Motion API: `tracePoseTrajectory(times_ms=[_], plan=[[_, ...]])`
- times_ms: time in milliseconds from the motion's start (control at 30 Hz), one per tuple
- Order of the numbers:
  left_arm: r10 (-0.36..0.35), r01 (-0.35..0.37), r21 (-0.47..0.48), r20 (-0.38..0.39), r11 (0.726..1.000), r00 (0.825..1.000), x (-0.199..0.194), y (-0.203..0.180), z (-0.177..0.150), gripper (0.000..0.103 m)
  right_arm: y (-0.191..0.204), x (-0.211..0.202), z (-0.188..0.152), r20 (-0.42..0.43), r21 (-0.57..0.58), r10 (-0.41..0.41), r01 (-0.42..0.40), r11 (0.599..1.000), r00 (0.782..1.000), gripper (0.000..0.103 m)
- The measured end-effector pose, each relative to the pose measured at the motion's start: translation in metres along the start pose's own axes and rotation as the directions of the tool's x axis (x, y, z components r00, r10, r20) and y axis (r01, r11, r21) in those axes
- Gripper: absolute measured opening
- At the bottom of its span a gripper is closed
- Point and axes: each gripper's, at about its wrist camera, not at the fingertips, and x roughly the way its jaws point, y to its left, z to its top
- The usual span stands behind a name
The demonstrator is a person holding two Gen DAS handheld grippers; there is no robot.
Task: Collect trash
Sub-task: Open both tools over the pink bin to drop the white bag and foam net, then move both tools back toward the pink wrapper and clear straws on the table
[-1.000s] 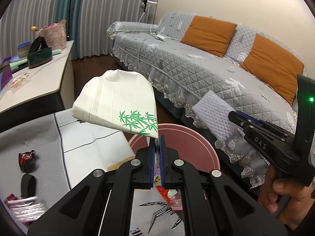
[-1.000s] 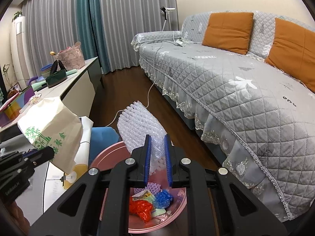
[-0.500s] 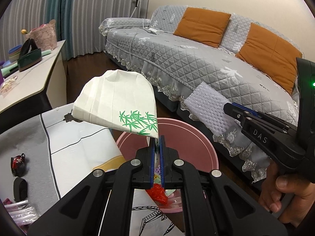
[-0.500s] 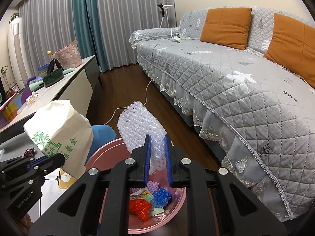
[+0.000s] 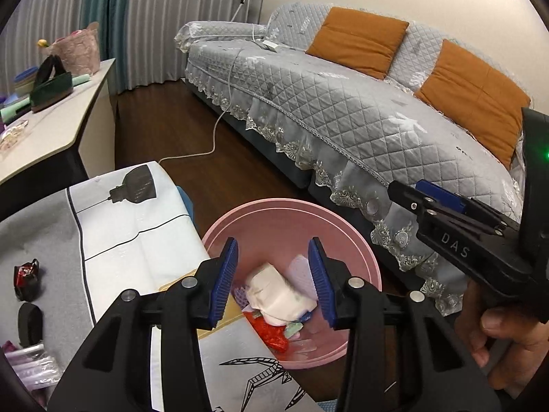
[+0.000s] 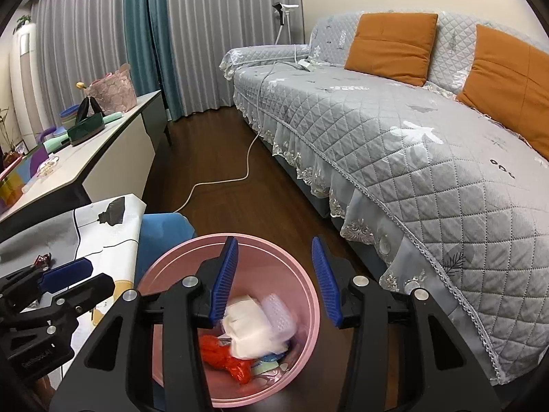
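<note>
Lower centre of the left wrist view: left gripper (image 5: pixel 273 274), jaws wide apart, nothing between the blue pads (image 5: pixel 224 279). Just beyond and below, pink bin (image 5: pixel 357 250) on the floor, beside the table edge. Inside the bin: white paper bag (image 5: pixel 278 297), blurred, lying on a heap; clear bubble wrap (image 5: pixel 302 269) touching it on the right; red wrapper (image 5: pixel 271 334) underneath, toward the lower edge.

Lower centre of the right wrist view: right gripper (image 6: pixel 274 279), jaws likewise spread, empty, above the same bin (image 6: pixel 164 267). Paper bag (image 6: pixel 247 326) in the middle of the bin, bubble wrap (image 6: pixel 279 312) against its right side, red wrapper (image 6: pixel 223 360) below left. Left gripper's blue-tipped finger (image 6: pixel 65 271) visible at the lower left of that frame; right gripper (image 5: pixel 442 219) at the right edge of the left wrist view, held by a hand (image 5: pixel 504 336).

Lower left of the left wrist view: table (image 5: pixel 113 240) with a grey-and-white printed cloth. On it, near the left edge, a small red-and-black wrapper (image 5: pixel 25 274), a black object (image 5: pixel 29 319) below it, and crinkled clear plastic (image 5: pixel 27 365) at the bottom left corner.

Farther off, dark wood floor (image 5: pixel 178 144) with a white cable (image 5: pixel 212 137) running across. Upper right, grey quilted sofa (image 5: pixel 343 110) with two orange cushions (image 5: pixel 357 46). Upper left, a sideboard (image 5: pixel 51 130) carrying a dark green bag (image 5: pixel 49 86) and a pink basket (image 5: pixel 80 51). Behind, grey and teal curtains (image 5: pixel 137 17).
</note>
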Motion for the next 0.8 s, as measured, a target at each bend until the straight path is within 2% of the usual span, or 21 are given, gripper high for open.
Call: tracePoseTrajectory(times_ms=[267,500,800], plan=[[0.022,-0.022,-0.008,0.025,1.000,0.999,-0.018,0.013,-0.001,0.042,0.017,-0.008,0.000,0.014,-0.030,0.015,-0.014,0.999,1.000,0.046],[0.058,-0.056,-0.034,0.052,0.998,0.997,-0.047,0.041,-0.009,0.042,0.037,-0.018,0.003,0.028,-0.044,0.044,-0.043,0.998,0.999,0.046],[0.106,-0.098,-0.085,0.089,0.992,0.990,-0.086,0.083,-0.018,0.041,0.089,-0.038,0.000,0.055,-0.142,0.119,-0.110,0.984,0.991,0.045]])
